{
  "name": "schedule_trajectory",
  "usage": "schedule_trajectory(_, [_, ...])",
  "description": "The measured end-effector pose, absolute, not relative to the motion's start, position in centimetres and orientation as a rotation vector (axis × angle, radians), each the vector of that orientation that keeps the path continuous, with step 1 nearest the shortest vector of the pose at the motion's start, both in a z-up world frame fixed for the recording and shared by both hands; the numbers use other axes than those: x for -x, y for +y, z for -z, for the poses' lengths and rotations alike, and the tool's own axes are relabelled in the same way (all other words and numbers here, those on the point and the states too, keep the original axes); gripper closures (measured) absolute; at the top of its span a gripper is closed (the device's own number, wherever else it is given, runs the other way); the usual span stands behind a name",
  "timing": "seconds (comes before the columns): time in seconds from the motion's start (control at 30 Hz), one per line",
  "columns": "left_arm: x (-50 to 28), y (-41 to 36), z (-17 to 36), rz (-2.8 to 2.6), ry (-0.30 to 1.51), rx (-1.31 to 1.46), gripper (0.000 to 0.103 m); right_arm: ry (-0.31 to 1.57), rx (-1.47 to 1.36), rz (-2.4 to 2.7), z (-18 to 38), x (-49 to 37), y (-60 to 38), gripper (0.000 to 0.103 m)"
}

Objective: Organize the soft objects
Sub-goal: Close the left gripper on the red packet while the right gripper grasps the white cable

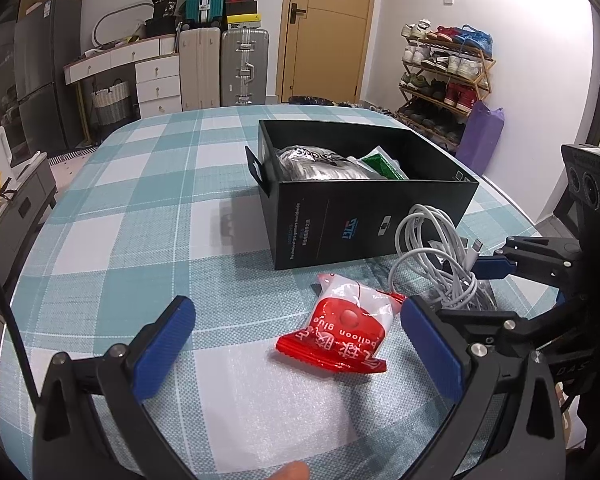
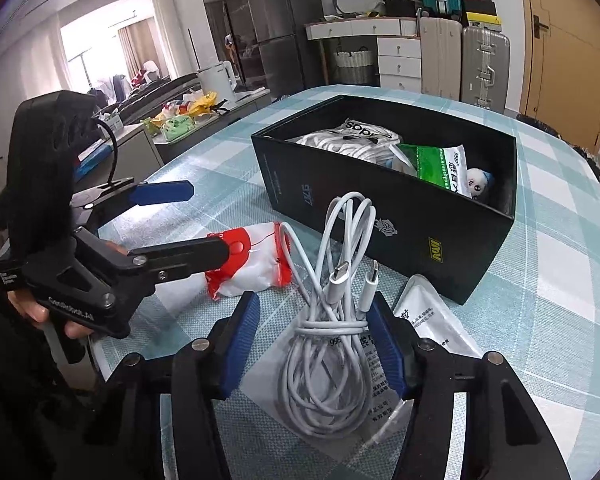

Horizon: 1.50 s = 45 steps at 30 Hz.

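A red and white balloon glue packet point(image 1: 342, 330) lies on the checked tablecloth between my left gripper's point(image 1: 296, 344) open fingers; it also shows in the right wrist view point(image 2: 256, 262). A bundled white cable point(image 2: 328, 344) lies on a clear printed bag point(image 2: 364, 380) between my right gripper's point(image 2: 314, 346) open fingers; the pads stand close beside it, apart from it. The cable also shows in the left wrist view point(image 1: 436, 256). The black box point(image 1: 364, 196) behind holds a white bag, a green packet point(image 2: 440, 164) and a small doll point(image 2: 478, 186).
A white sachet point(image 2: 432, 316) lies by the box's near corner point(image 2: 460, 280). Suitcases, drawers and a shoe rack point(image 1: 444, 76) stand beyond the table point(image 1: 140, 200). A side counter point(image 2: 180, 128) with a kettle is at left.
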<state>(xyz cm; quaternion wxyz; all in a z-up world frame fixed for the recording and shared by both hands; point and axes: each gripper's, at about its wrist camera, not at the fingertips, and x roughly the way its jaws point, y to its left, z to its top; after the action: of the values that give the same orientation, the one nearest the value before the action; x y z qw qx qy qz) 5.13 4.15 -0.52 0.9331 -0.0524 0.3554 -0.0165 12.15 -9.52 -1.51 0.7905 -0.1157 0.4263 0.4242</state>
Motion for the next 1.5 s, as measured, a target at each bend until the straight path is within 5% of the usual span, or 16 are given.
schedule_trajectory(0.17, [-5.2, 4.3, 0.5, 0.032, 0.729, 0.115, 0.0, 0.913, 0.252, -0.907, 1.8, -12.1, -8.9, 0.046])
schedule_trajectory(0.33, [-5.2, 4.5, 0.6, 0.033, 0.732, 0.125, 0.0, 0.92, 0.251, -0.893, 2.2, -12.5, -8.8, 0.066])
schedule_trajectory(1.5, [-6.4, 0.5, 2.0, 0.022, 0.833, -0.094, 0.003, 0.768, 0.167, -0.92, -2.2, -11.6, -11.4, 0.068])
